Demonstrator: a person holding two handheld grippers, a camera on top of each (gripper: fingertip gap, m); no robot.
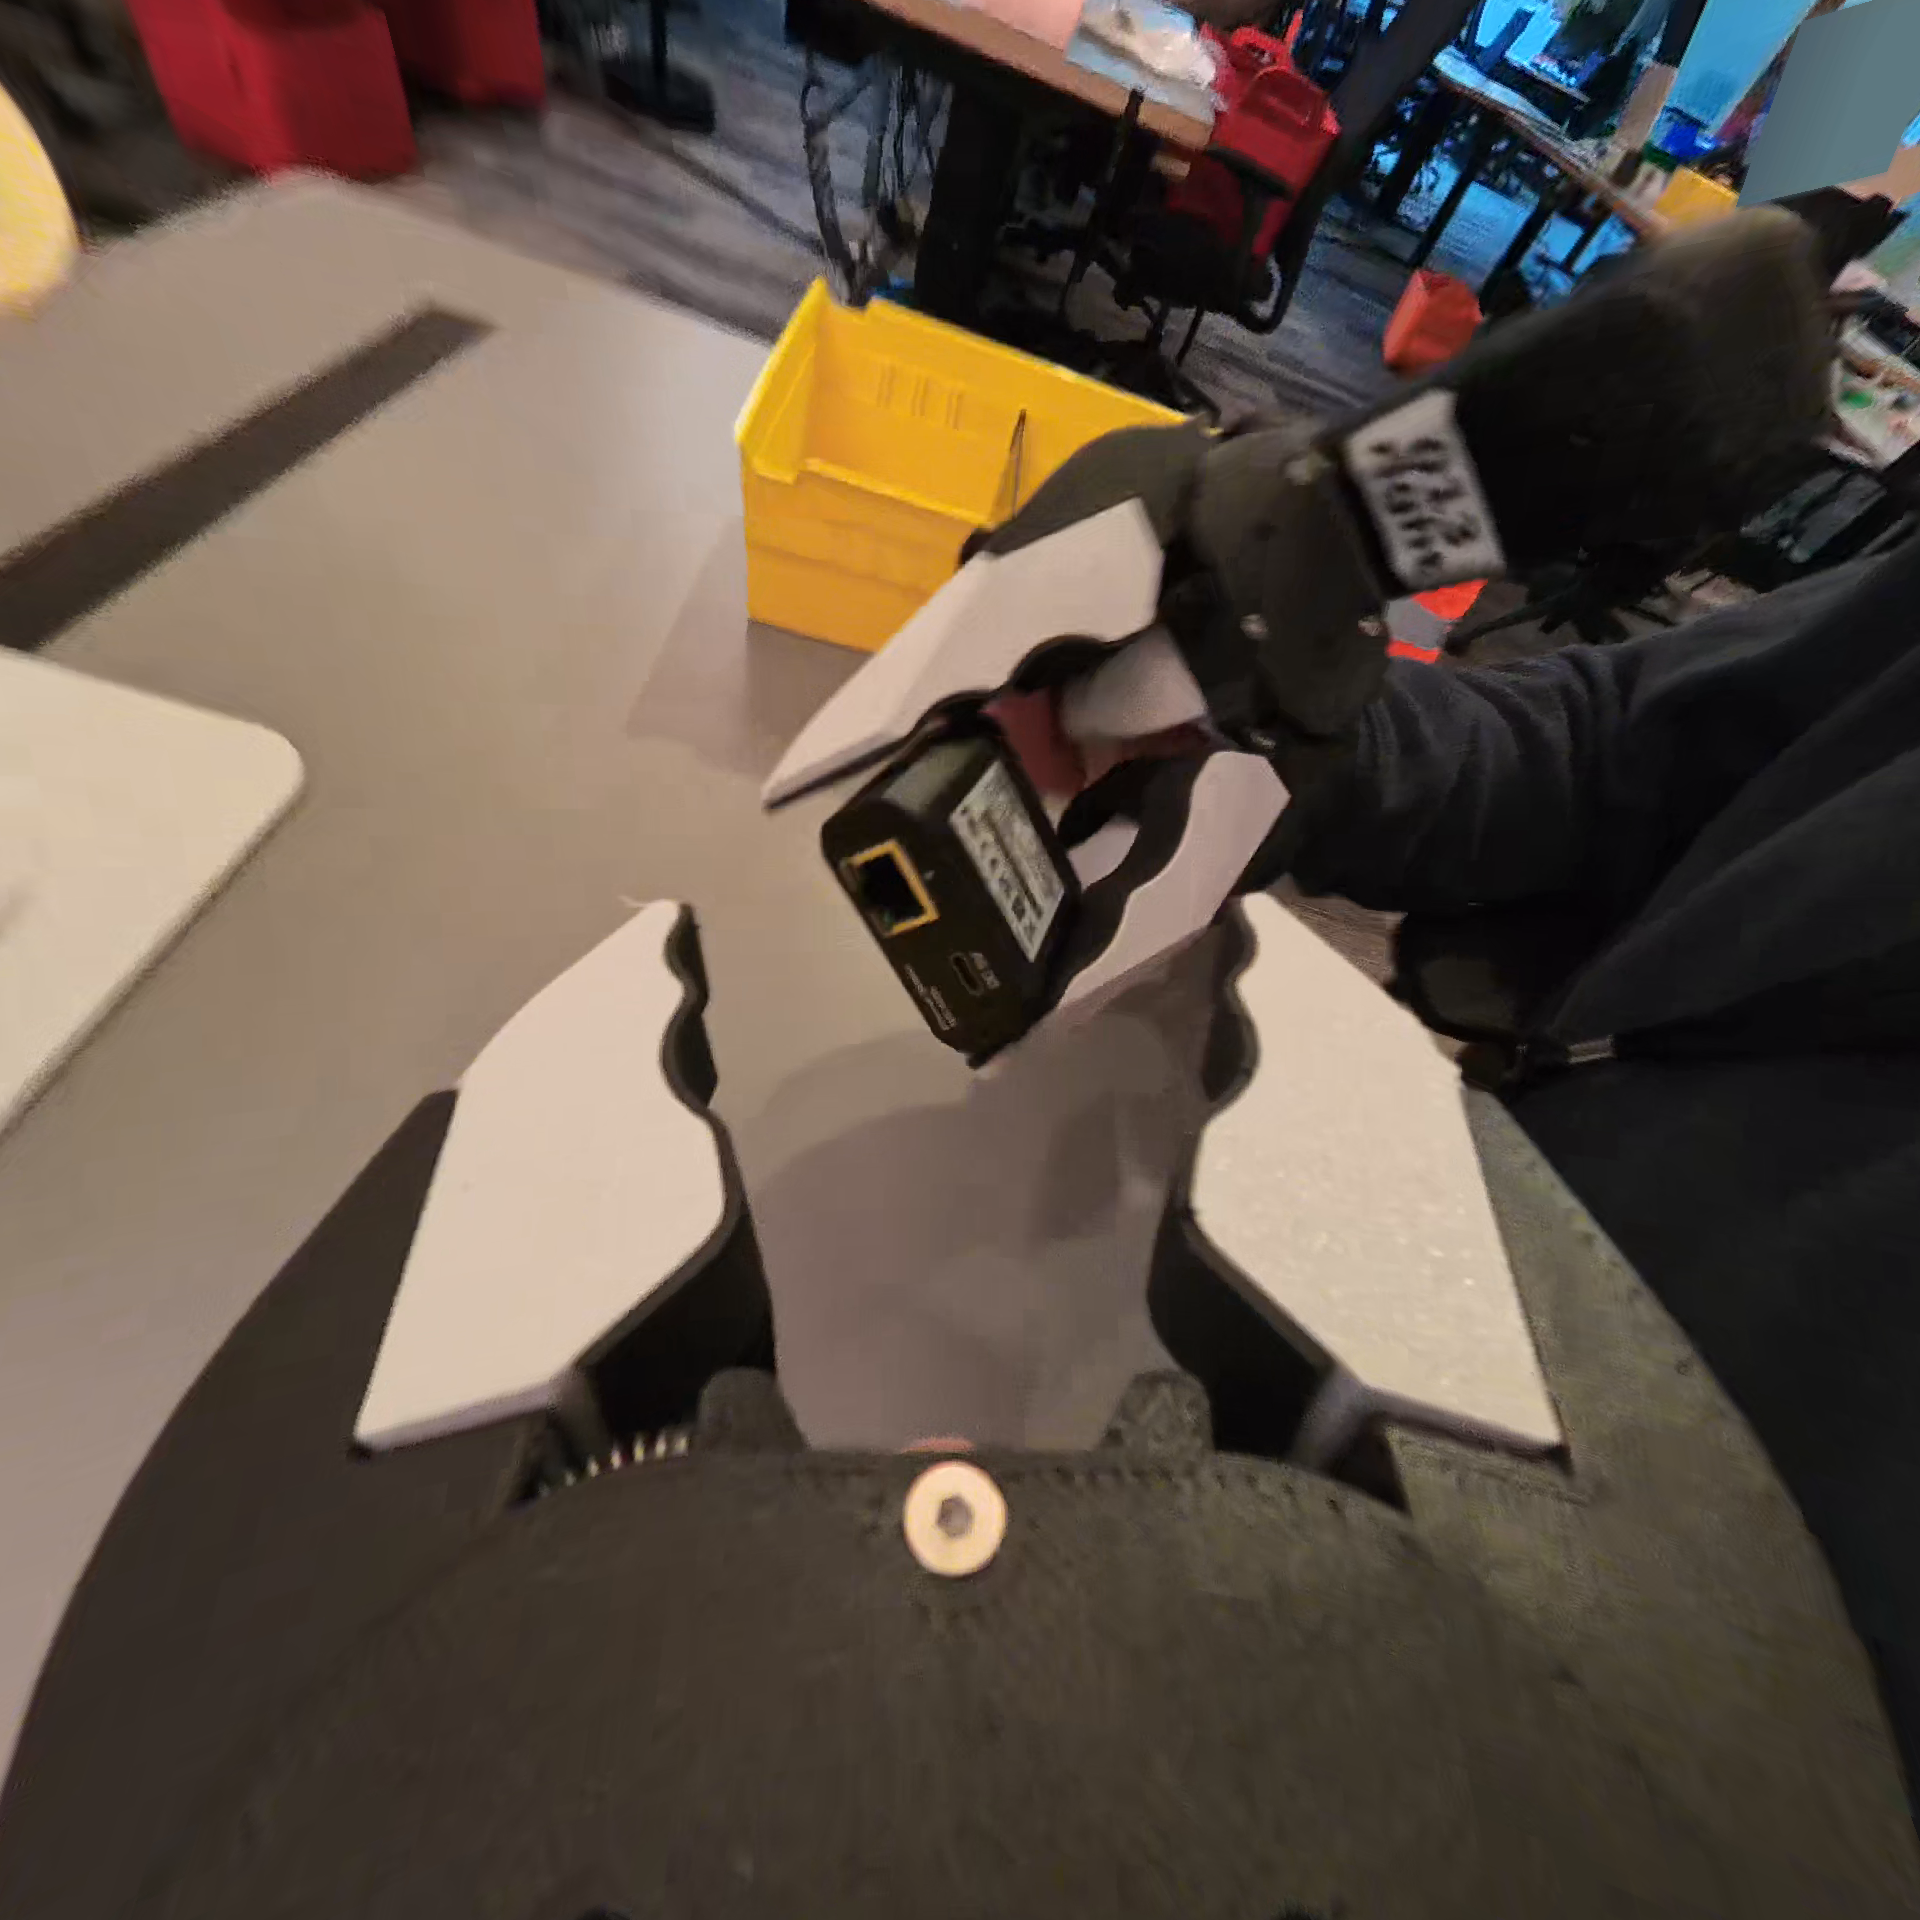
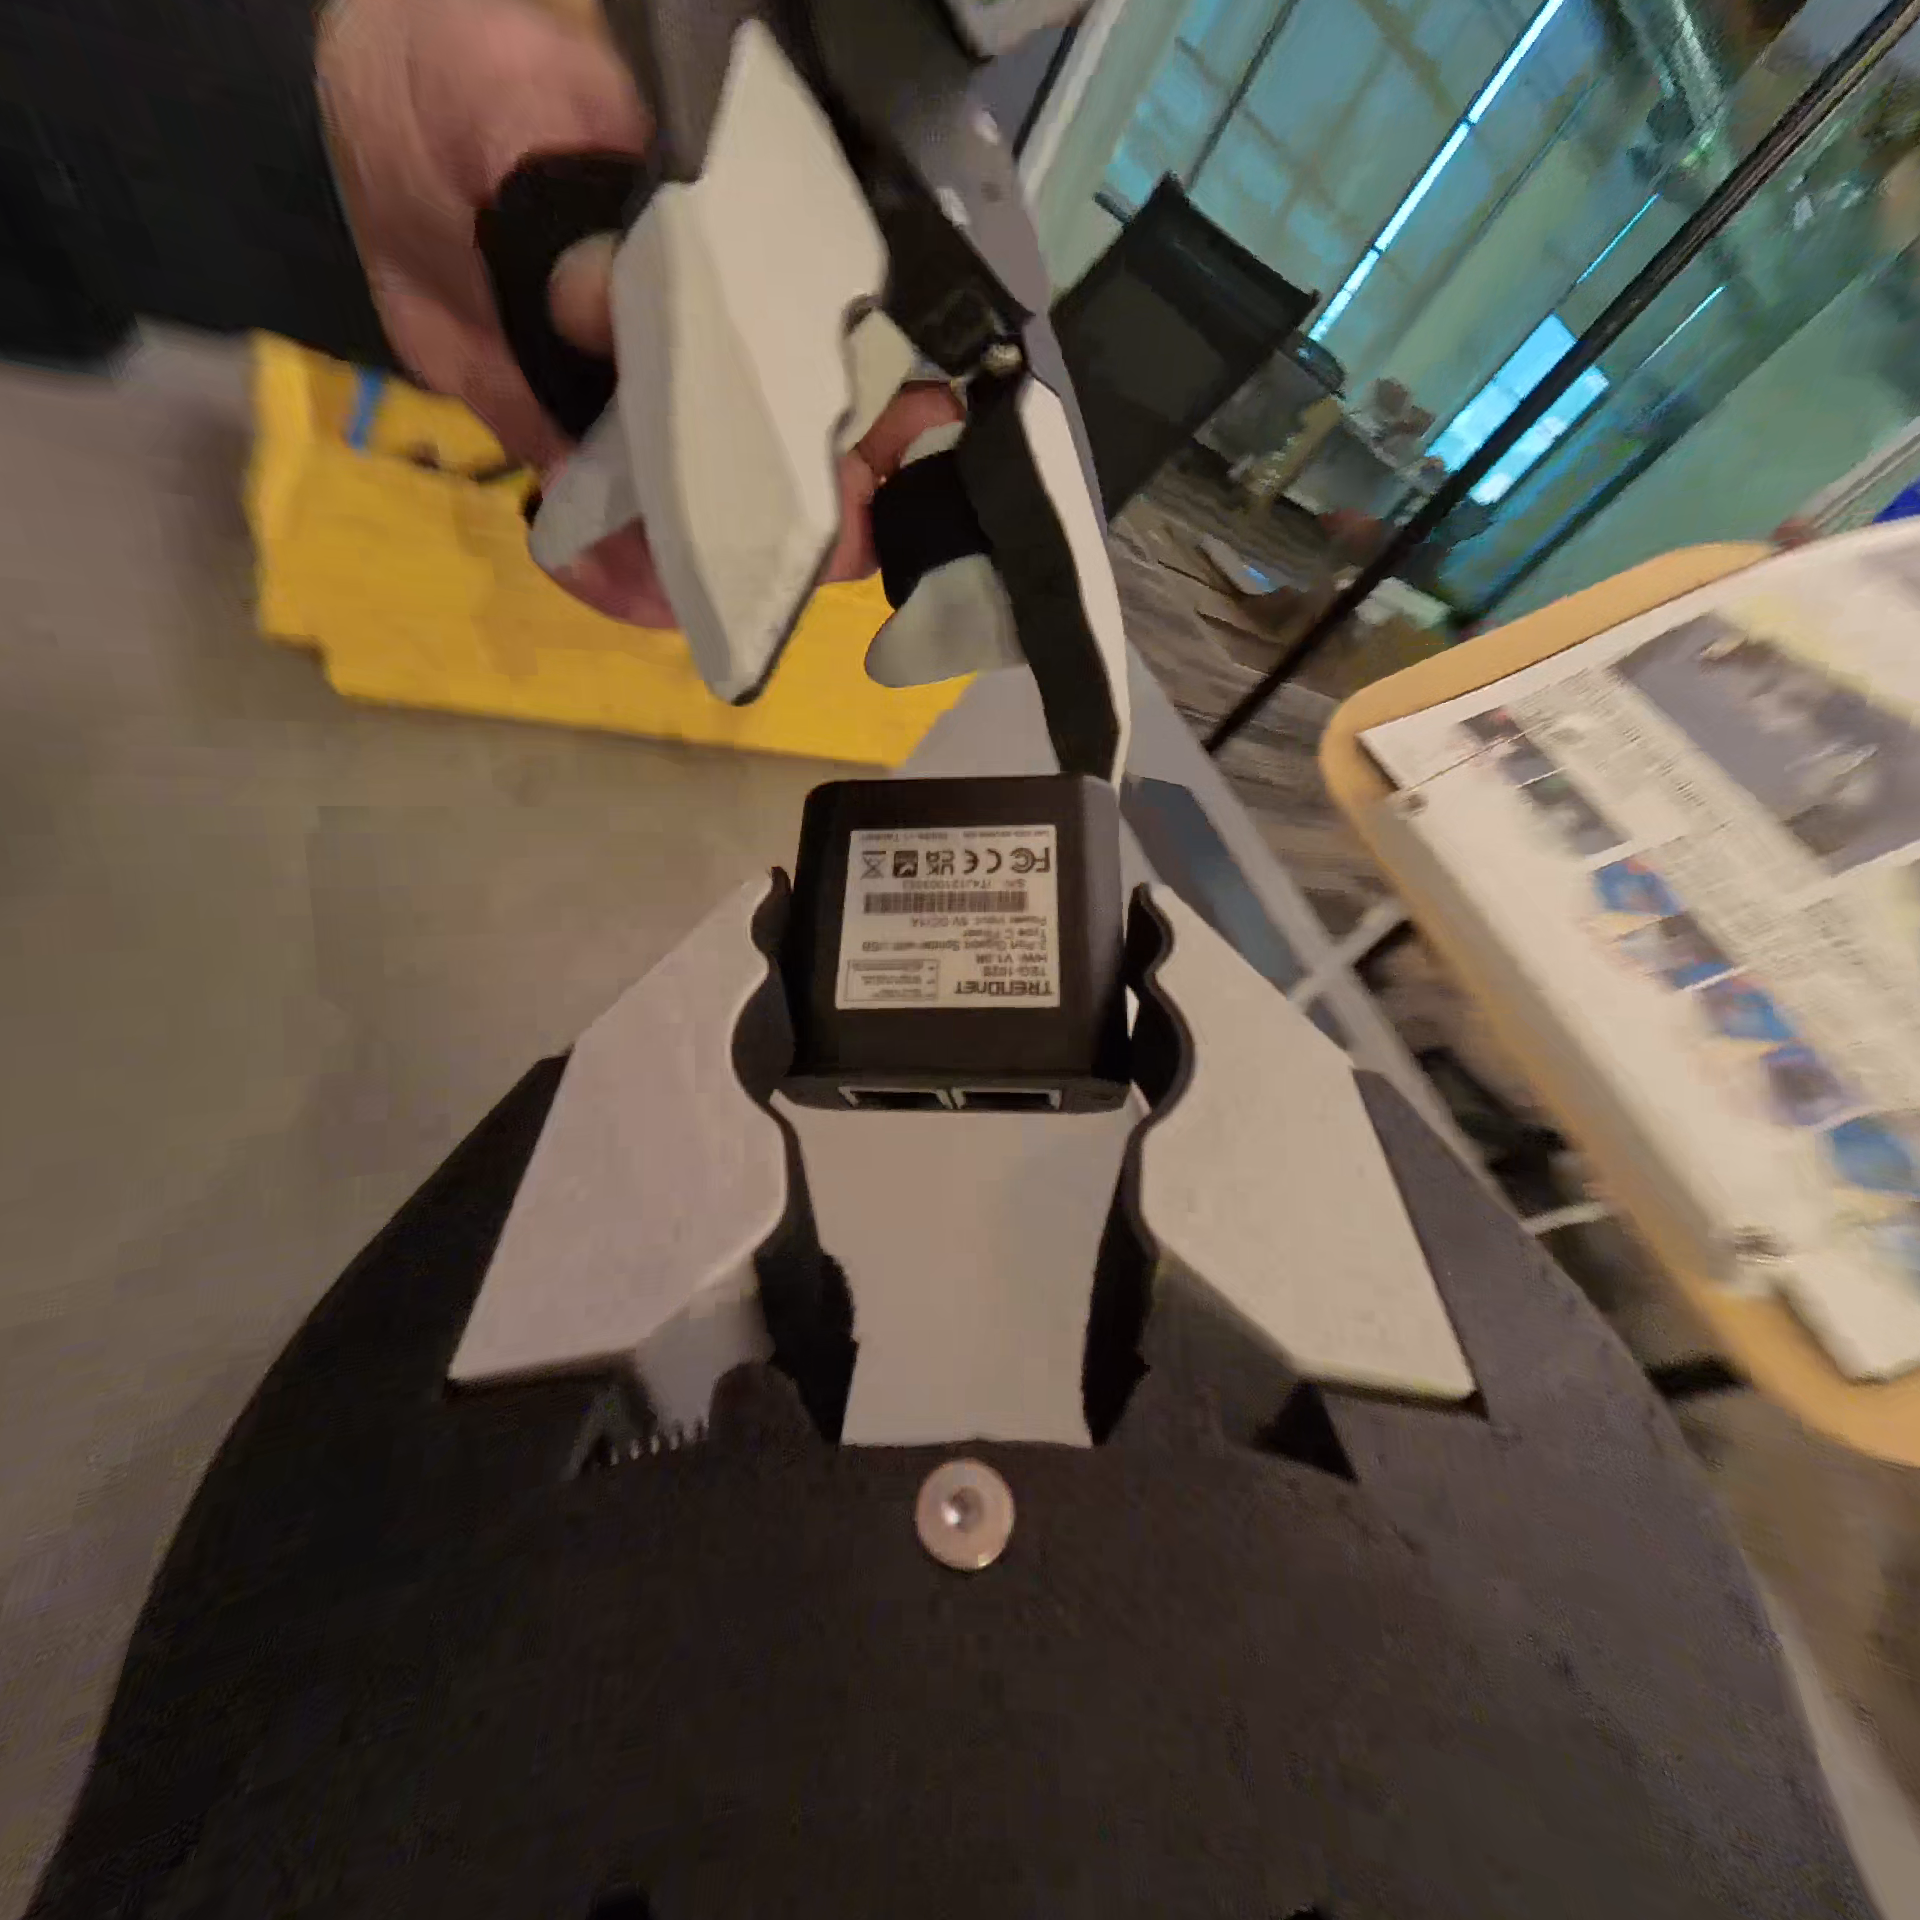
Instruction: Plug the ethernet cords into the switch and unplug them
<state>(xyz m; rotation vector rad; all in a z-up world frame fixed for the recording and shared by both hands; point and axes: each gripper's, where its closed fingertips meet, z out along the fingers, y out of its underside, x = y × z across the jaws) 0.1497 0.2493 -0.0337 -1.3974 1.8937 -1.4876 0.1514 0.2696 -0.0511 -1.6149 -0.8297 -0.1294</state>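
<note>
The grey counter [image 1: 468,727] spreads beneath and ahead of the left gripper [image 1: 956,997]. A yellow bin [image 1: 883,488] stands on it ahead of that gripper, at the far edge. A dark strip [image 1: 239,468] runs across the surface ahead to the gripper's left, and a white rounded board [image 1: 114,821] lies on the counter nearer on that same side.

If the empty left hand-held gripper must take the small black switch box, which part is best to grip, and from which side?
Probably the two long plain sides of the small black plastic switch box, at the end pointing toward the left hand-held gripper, approached from below. The right hand-held gripper already clamps the other end, and the faces with ports should stay uncovered for the cords. The left one is open wide enough.
</note>
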